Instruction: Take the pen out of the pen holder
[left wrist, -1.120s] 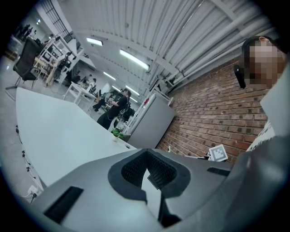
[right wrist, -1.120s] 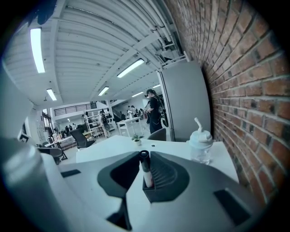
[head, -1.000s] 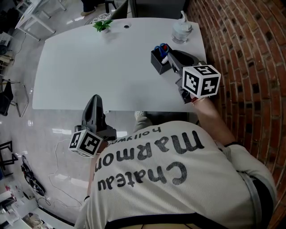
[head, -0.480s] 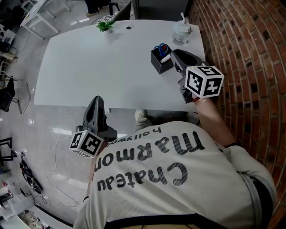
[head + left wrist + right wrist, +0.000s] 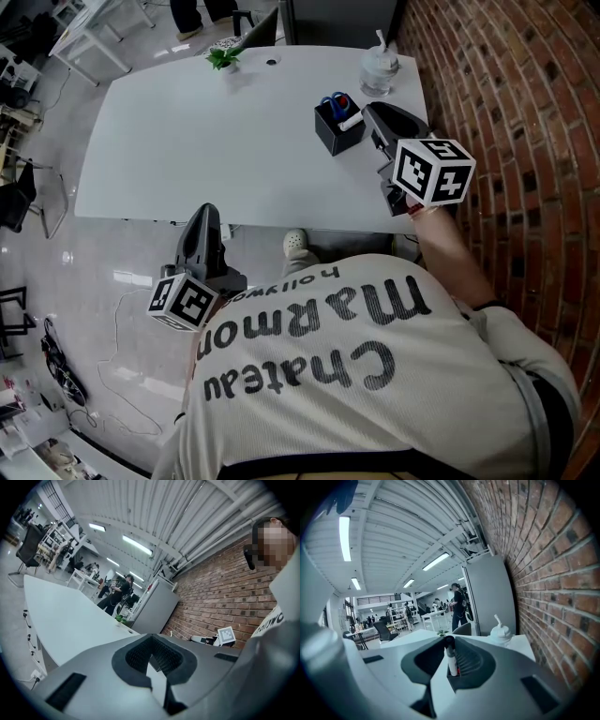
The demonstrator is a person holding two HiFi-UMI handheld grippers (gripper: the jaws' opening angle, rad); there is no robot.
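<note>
A black pen holder (image 5: 336, 127) stands on the white table (image 5: 206, 141) at the right, with blue-handled scissors (image 5: 335, 100) in it. A white pen (image 5: 351, 123) with a black cap rises at the holder's right edge. My right gripper (image 5: 367, 112) reaches in from the right and is shut on this pen. In the right gripper view the pen (image 5: 451, 660) stands upright between the jaws of the right gripper (image 5: 450, 641), above the holder (image 5: 465, 679). My left gripper (image 5: 204, 210) hangs below the table's near edge, shut and holding nothing; the left gripper (image 5: 151, 639) points along the table.
A white pump bottle (image 5: 379, 66) stands at the table's far right corner and a small green plant (image 5: 222, 56) at the far edge. A brick wall (image 5: 506, 94) runs close along the right. People stand among desks in the background (image 5: 123, 590).
My right gripper has risen a little with the pen in it, and the pen stands slightly higher beside the holder. The left gripper has barely shifted.
</note>
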